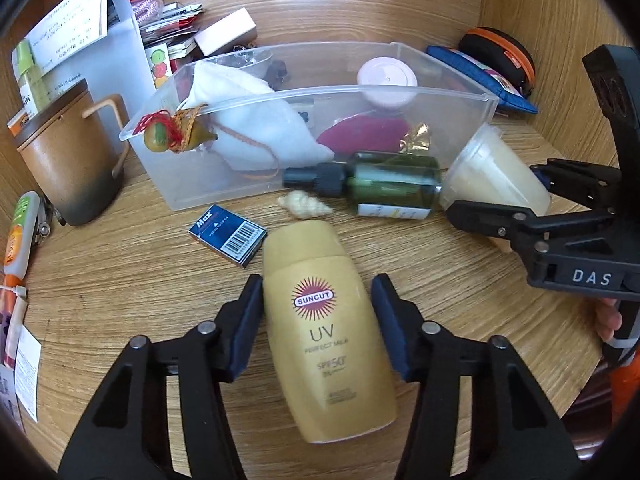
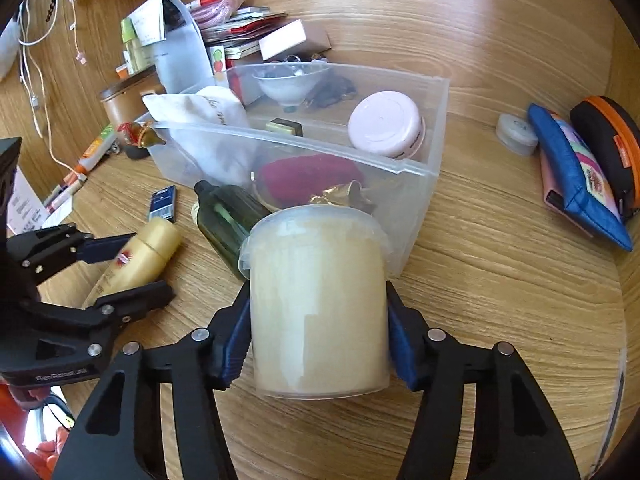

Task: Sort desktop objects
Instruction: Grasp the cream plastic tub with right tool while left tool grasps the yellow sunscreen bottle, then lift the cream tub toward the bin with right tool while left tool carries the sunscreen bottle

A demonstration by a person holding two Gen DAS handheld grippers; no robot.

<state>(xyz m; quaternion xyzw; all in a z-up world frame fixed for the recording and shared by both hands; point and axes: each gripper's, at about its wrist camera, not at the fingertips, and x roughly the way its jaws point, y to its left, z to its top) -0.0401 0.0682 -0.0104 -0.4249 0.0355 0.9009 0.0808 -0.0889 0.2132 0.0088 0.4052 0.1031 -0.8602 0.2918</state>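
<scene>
Both grippers straddle objects lying on the wooden desk in front of the clear plastic bin point(image 1: 440, 94). The left gripper point(image 1: 318, 312) brackets the yellow sunscreen bottle point(image 1: 324, 332); its left pad sits at the bottle's side, while a narrow gap shows at the right pad, so no firm grip is evident. The right gripper point(image 2: 318, 330) has its 2 pads against the cream-filled tub point(image 2: 318, 300), apparently closed on it, though how tightly cannot be told.

Hazards, as judged from this arrangement:
1. The sunscreen bottle's smooth, tapering body may squirt forward as the jaws close, striking the blue staple box point(image 1: 228, 236) or the small seashell point(image 1: 306, 203).
2. The tub's soft wall may buckle or slip under squeeze.
3. The green glass bottle point(image 1: 384, 188) lies touching the tub; lifting the tub could set it rolling.
4. The 2 grippers work near each other and could collide.
</scene>
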